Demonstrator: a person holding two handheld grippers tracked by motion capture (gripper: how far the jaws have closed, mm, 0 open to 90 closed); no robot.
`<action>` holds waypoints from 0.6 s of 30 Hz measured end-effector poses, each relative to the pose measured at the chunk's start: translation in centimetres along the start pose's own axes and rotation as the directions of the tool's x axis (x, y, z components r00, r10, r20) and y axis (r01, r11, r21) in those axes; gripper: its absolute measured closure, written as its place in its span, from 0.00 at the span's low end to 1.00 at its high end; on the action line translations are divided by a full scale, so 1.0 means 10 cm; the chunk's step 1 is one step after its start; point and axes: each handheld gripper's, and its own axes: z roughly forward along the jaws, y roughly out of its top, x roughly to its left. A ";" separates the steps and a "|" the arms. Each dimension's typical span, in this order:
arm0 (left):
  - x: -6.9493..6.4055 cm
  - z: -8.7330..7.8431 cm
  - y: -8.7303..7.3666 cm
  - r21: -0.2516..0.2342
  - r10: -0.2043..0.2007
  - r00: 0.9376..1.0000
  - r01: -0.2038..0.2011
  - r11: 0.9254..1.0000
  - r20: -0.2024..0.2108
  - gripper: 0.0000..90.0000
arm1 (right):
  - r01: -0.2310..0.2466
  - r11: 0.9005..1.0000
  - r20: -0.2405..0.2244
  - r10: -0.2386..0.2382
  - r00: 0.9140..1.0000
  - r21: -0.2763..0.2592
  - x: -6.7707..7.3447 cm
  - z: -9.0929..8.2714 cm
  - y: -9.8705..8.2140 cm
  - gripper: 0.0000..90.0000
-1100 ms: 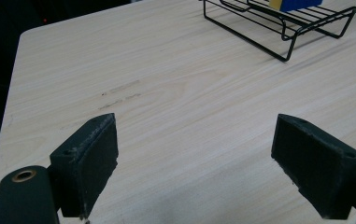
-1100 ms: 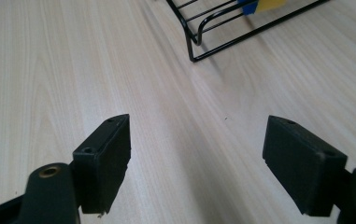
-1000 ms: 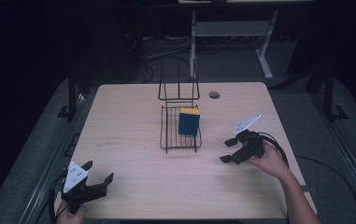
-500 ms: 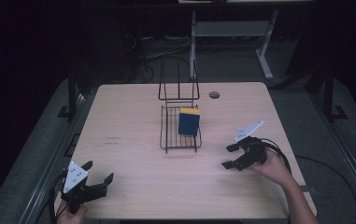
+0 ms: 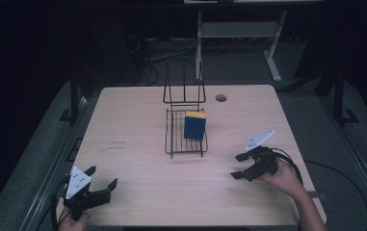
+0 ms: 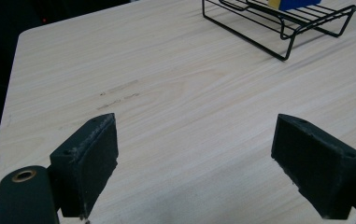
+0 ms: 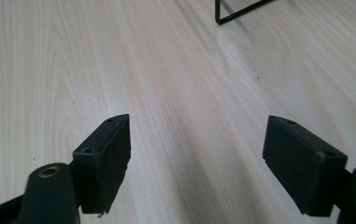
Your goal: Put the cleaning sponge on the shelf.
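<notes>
One wire rack at the table's centre holds one blue-and-yellow sponge, upright. Two grippers, left and right, both wide open and empty, flank it well apart.

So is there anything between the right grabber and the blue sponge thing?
Just bare table and the wire rack rim, seen in the high view, between right gripper and sponge.

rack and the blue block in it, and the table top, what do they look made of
Rack: thin black wire, probably coated metal, seen as bent rods with gaps. Block: likely a sponge, matte blue with a yellow top layer. Table: pale wood or wood-look laminate, matte, with long straight grain lines.
</notes>
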 end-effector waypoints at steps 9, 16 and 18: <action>0.00 0.00 0.00 -0.001 0.000 1.000 0.000 1.000 -0.002 0.16 | 0.003 1.000 0.011 -0.003 1.000 -0.018 0.06 -0.05 -0.09 0.25; 0.01 0.00 0.00 0.000 0.000 1.000 0.000 1.000 -0.002 0.16 | 0.012 1.000 0.019 -0.012 1.000 -0.020 0.13 -0.07 -0.14 0.25; 0.01 0.00 0.00 -0.002 -0.001 1.000 0.001 1.000 -0.002 0.16 | 0.010 1.000 0.019 -0.010 1.000 -0.019 0.14 -0.07 -0.16 0.25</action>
